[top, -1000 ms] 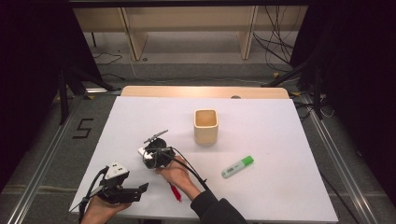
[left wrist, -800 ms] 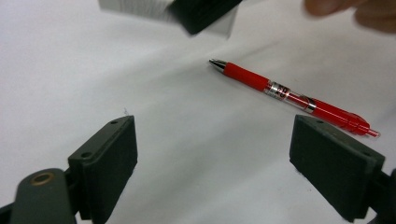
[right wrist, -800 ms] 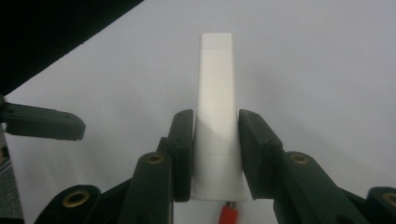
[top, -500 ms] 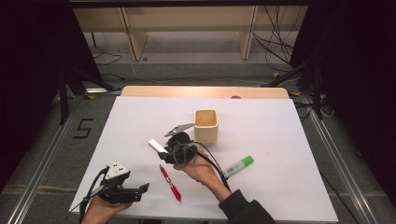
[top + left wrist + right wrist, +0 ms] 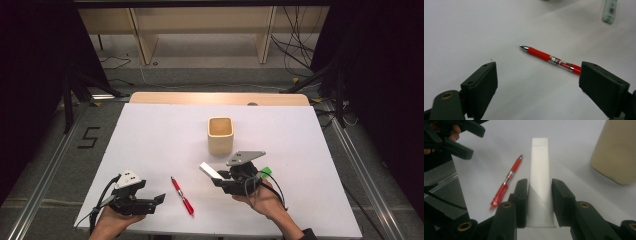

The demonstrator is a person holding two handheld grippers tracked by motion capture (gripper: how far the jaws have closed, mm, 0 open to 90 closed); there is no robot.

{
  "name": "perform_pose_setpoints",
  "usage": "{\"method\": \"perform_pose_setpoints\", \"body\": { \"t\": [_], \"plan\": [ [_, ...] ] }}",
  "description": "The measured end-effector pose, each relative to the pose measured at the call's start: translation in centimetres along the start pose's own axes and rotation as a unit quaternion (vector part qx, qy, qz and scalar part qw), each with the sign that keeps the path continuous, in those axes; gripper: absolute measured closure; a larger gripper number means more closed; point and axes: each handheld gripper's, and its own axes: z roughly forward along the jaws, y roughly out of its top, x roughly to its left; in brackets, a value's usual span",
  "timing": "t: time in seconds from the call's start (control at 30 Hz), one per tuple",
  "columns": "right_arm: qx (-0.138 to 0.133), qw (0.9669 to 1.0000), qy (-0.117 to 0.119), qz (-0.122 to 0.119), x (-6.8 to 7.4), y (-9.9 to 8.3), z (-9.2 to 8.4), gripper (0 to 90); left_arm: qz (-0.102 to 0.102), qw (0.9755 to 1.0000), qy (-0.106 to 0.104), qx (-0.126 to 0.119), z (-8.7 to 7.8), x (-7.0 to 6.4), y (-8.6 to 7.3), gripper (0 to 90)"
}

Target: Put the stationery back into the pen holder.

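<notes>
Table cover (image 5: 150, 145): plain white, no pattern. Cup (image 5: 220, 135): pale beige. Pen (image 5: 549, 58): red barrel, clear mid-section, silver tip. Block (image 5: 539, 177) between the right gripper (image 5: 539, 202) jaws: plain white. Marker (image 5: 609, 10): green and translucent. Both grippers, left gripper (image 5: 537, 87) included: black jaws, grey top plates

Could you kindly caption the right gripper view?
Right gripper clamps a flat white block between red pen and beige cup.

White table (image 5: 150, 145) — red pen (image 5: 182, 196), beige cup (image 5: 220, 135), green marker (image 5: 609, 10).
</notes>
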Motion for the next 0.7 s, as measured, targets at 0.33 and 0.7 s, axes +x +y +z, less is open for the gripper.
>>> {"method": "perform_pose_setpoints", "body": {
  "t": [0.33,0.7],
  "plan": [
    [-0.006,0.9987,-0.022,-0.046,0.9,-2.4,-1.8,67.9,0.031,0.9992,-0.027,0.0,1.4,-0.9,3.4,15.4],
    [-0.002,0.9943,-0.038,-0.1,2.0,-3.1,-1.9,67.9,0.056,0.997,-0.053,0.005,3.1,-1.8,7.5,15.9]
  ]
}}
